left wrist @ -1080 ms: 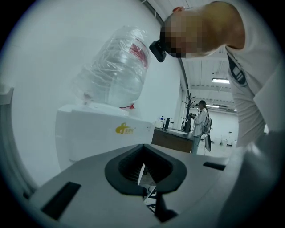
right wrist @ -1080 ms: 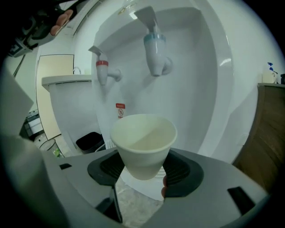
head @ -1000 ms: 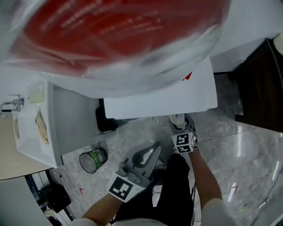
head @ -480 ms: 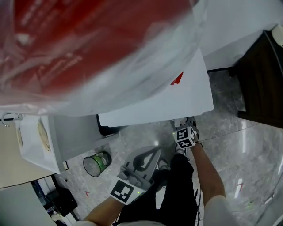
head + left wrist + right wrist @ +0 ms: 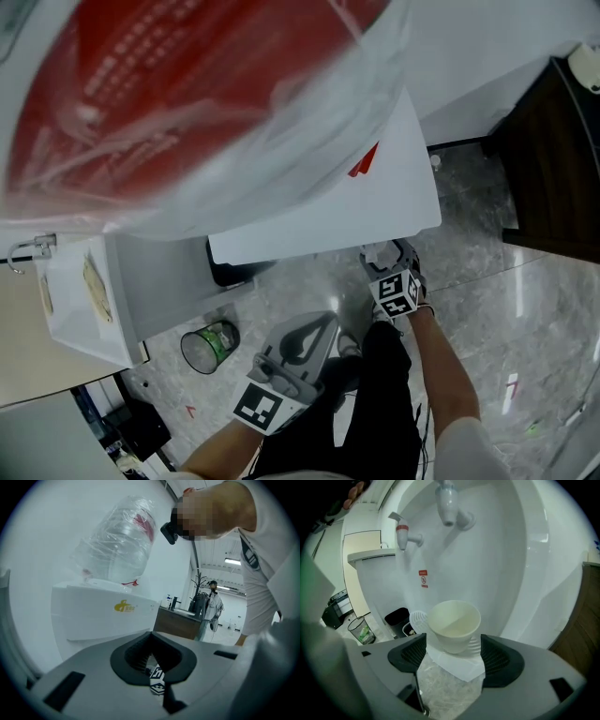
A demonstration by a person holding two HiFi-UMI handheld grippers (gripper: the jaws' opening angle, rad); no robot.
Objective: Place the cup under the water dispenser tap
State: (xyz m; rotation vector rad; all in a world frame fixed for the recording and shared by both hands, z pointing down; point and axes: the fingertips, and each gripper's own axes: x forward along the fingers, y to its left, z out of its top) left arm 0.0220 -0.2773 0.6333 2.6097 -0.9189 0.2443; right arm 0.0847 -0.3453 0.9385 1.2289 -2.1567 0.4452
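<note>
Since a second ago, little shifted in the head view. At the left, mesh bin on the floor as before. Left gripper in nearly the same spot. Right gripper likewise close under the front edge of the water dispenser, but with jaws wider than then and opening. Overhead, more of the plastic-wrapped red water bottle spread across the top than before.

In the left gripper view, jaws drawn together to a narrow slit, gripping nothing. Through the slit, only the other gripper's marker cube.

In the right gripper view, cup upright on the white drip tray in the dispenser's recess. Roughly in line beneath the right-hand tap, well right of the red-tagged tap. Set between the two pads and just ahead of them, with a gap on each side: left pad near but not touching, right pad a little farther off. Free of the grip, resting on its own base.

Counted, left to right:
- two bins, the mesh one and a black bin beside it
- one round white grate just left of the cup
- two taps
- one cup
- one bottle
- two grippers
</note>
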